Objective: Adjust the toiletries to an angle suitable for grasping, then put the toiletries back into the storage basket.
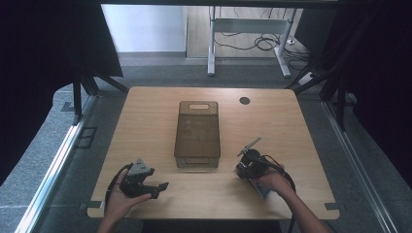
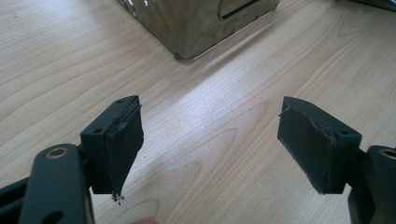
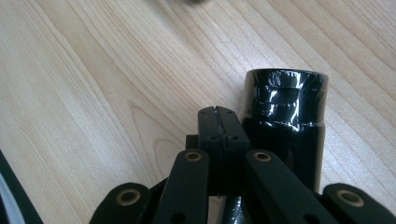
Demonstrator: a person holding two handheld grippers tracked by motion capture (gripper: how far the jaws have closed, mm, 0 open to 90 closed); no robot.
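Nearest, at the front edge of the pale wooden desk (image 1: 160,116), the person's two hands come in from below, each holding a black two-jaw claw. The left claw (image 1: 163,186) sits in the left hand (image 1: 119,201) near the front left corner, just above the wood, its tips aimed across the desk toward the right. In the left gripper view its jaws stand wide apart with only bare wood grain between the two dark pads (image 2: 122,149); it has hold of nothing.

Over on the right, the right hand (image 1: 274,182) holds the right claw (image 1: 241,169) near the front right part of the desk. In the right gripper view its jaws are pressed flat together, pad against pad, with nothing caught between them. Just beside those closed jaws, on their right in that view, stands a glossy black cylinder (image 3: 284,121), upright on the wood; whether it touches the jaws I cannot tell. A thin grey flat piece (image 1: 249,145) sticks up at a slant from the top of this claw in the high view.

Farther in, at the middle of the desk, lies a translucent brown rectangular plastic box (image 1: 197,133), long side running away from the person, with slot handles at both short ends. Its near end lies between the two claws, apart from both. Its near corner (image 2: 196,28) shows at the top of the left gripper view.

Beyond it, toward the far right, is a small round dark hole (image 1: 244,101) in the desk.
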